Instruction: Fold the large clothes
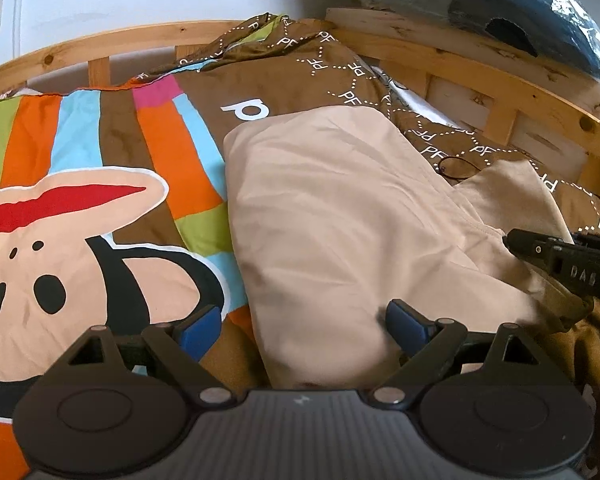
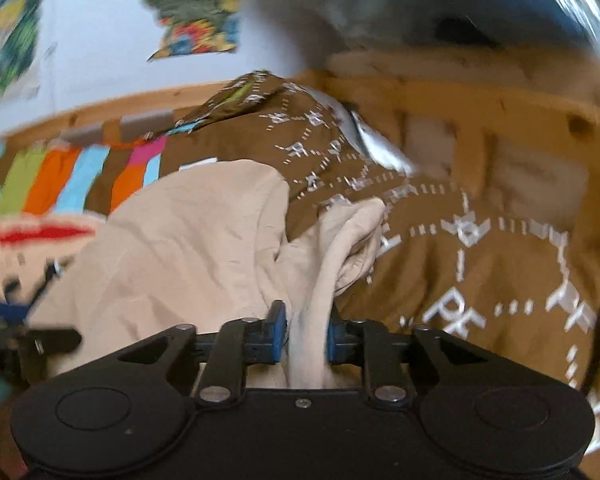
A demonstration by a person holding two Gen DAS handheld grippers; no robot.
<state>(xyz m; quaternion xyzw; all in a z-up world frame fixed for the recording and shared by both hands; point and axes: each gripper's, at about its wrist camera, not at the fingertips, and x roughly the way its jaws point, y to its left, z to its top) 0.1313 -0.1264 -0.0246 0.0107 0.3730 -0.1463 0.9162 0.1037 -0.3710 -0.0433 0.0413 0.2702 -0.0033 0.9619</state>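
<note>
A large beige garment (image 1: 340, 216) lies spread on the bed, over a brown patterned cover. My left gripper (image 1: 304, 330) hovers just above the garment's near edge, open, with nothing between its blue pads (image 1: 406, 326). The other gripper's black body shows at the right edge of the left wrist view, on a bunched part of the garment. In the right wrist view, my right gripper (image 2: 306, 330) is shut on a gathered fold of the beige garment (image 2: 204, 248), and the cloth rises between the blue pads (image 2: 274, 332). That view is blurred by motion.
A brown cover with white "PF" lettering (image 1: 340, 76) and a striped cartoon quilt (image 1: 80, 208) cover the bed. A wooden bed rail (image 1: 500, 80) runs along the back and right. A dark plastic-wrapped bundle (image 1: 520, 8) sits above the rail. Posters hang on the white wall (image 1: 100, 0).
</note>
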